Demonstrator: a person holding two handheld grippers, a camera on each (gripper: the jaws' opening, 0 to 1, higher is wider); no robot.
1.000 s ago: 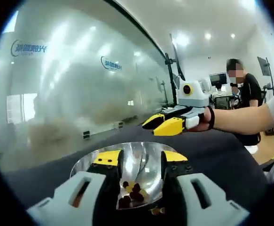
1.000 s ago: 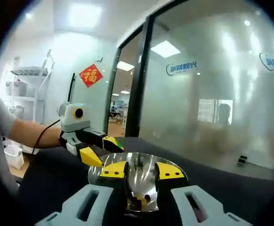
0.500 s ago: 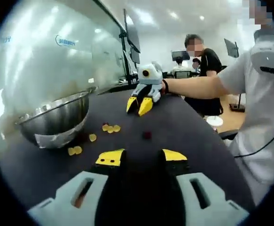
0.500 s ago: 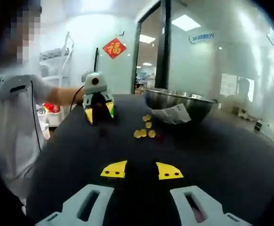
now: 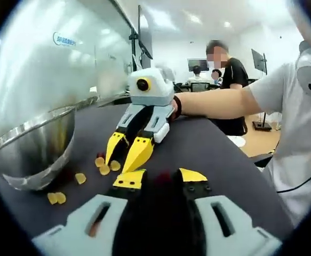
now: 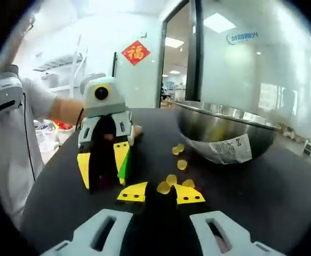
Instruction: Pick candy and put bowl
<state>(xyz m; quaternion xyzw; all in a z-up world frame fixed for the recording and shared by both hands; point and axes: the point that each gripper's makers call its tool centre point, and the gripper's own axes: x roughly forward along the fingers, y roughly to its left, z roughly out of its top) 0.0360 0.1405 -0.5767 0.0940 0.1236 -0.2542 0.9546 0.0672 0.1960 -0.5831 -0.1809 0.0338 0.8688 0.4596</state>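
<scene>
Candies loose on the black table beside a steel bowl; both grippers low over them, none gripped yet.

Item: steel bowl [image 6: 227, 129], standing toward the table's far edge by the glass wall, paper label on its side; its inside is hidden from here. Item: yellow candies [image 6: 171, 182], several scattered on the table [image 6: 283, 192] just beside the bowl's foot, and a dark red candy [image 5: 162, 176] lying between the left gripper's jaw tips. Left gripper [image 5: 160, 180]: jaws parted, holding nothing. Right gripper [image 6: 161, 193]: jaws parted, yellow candies just beyond its tips, nothing held. Status, as judged: picking still ahead for every candy seen on the table; each remains to be closed on, lifted and dropped in the bowl.
</scene>
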